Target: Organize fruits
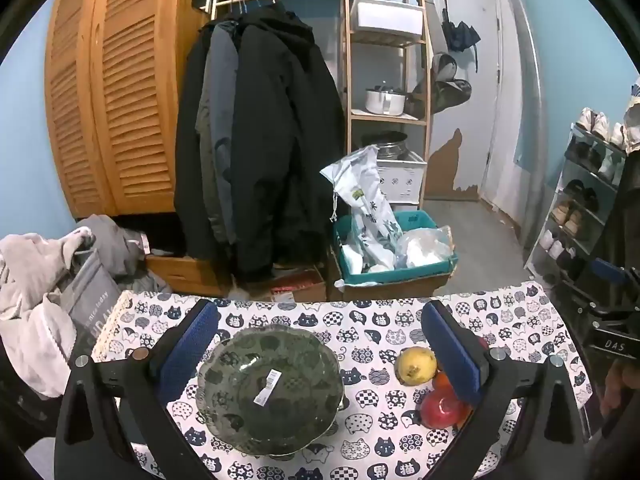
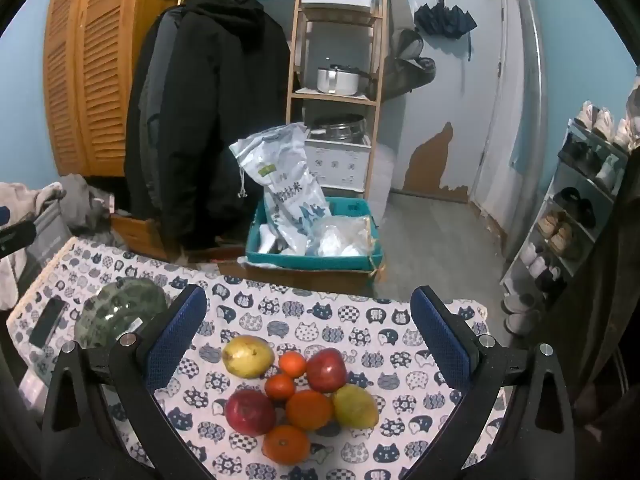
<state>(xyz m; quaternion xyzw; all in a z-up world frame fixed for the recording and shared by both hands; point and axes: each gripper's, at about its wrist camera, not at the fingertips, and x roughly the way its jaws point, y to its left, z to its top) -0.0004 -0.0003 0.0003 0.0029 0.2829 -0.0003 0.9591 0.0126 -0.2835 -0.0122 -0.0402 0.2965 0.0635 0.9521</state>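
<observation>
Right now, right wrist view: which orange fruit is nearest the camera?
The big orange at the pile's front edge, below the left red apple; the other three oranges sit farther back.
</observation>
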